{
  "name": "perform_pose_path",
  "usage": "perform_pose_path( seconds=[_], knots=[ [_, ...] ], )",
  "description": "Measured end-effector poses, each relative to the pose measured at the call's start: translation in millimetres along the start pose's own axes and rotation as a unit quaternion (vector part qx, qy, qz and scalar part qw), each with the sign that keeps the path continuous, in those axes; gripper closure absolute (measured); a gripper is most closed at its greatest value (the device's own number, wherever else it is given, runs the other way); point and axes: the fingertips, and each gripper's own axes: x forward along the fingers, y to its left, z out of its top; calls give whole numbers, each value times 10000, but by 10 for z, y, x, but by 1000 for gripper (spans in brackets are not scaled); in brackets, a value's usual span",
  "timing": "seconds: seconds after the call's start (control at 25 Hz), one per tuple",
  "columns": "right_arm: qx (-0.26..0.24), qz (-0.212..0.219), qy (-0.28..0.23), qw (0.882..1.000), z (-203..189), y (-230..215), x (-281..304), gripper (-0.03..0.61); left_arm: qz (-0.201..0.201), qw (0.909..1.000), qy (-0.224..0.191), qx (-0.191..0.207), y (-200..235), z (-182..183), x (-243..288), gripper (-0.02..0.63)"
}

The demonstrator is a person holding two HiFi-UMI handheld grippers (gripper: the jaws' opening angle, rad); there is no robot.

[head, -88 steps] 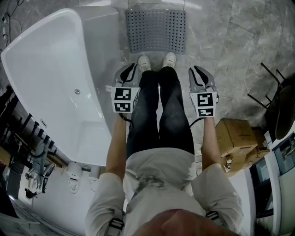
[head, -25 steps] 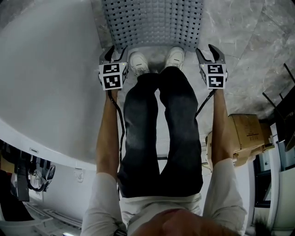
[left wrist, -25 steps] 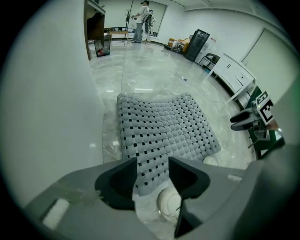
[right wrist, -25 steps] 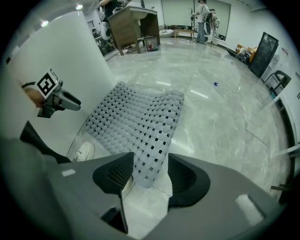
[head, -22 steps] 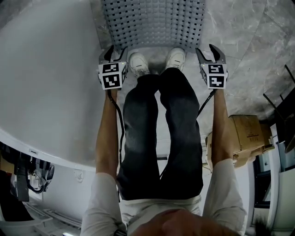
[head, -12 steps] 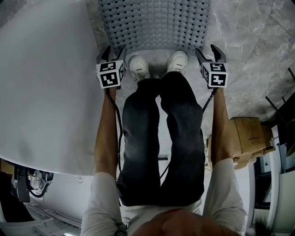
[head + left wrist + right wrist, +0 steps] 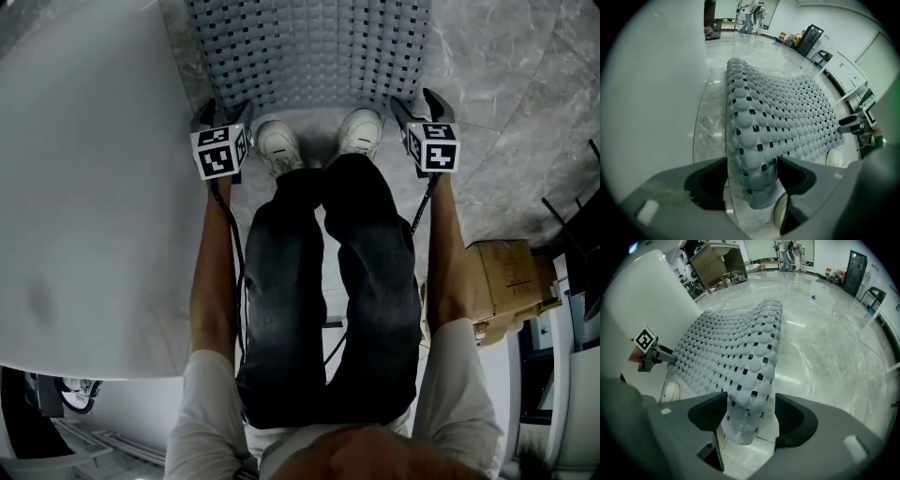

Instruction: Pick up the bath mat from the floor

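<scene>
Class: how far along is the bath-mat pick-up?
Done: left tongs and right tongs each straddle a near corner of the grey perforated bath mat. In hand: their jaws have just been opening, nothing gripped. Left: close, lift it off the marble floor.

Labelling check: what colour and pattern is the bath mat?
Bath mat: pale grey bumps with small square holes; left gripper view.

Bath mat (image 7: 778,117): pale grey, domed bumps, rows of small dark square holes; corner between dark grey fingers (image 7: 705,185). Floor (image 7: 825,348) beyond fingers: grey veined marble. Marker cubes (image 7: 218,152): black-white squares. Bathtub (image 7: 84,187): white.
</scene>
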Motion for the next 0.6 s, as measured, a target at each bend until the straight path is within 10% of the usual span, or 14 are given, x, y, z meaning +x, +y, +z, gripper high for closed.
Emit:
perform_pose_path(
  seconds=[0.6],
  knots=[
    [230, 148, -106, 9996, -43, 12, 127, 330, -317, 9988, 168, 337, -13, 44, 153, 357]
  ],
)
